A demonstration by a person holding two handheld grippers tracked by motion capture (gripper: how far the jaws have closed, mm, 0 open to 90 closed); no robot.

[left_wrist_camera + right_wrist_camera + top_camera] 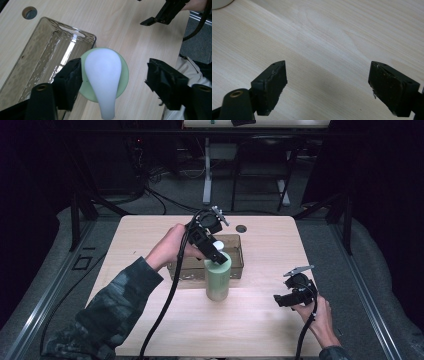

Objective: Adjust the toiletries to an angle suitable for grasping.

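A pale green cylinder [218,280] stands upright in the middle of the wooden table. A white spoon-shaped piece [103,72] lies over its top [123,75], wide end away from the camera and narrow end toward it. My left gripper [216,251] hangs just above the cylinder, pointing down, with the white piece between its jaws [113,66]. One jaw touches the piece's side and the other stands well clear of it. My right gripper [276,300] rests low at the front right, open, with bare wood between its jaws [327,75].
A clear plastic box [235,254] sits right behind the cylinder, seemingly with nothing in it [50,50]. A round hole [241,228] pierces the tabletop farther back. Cables trail from both grippers toward the front edge. Dark frames and a table leg stand beyond the table.
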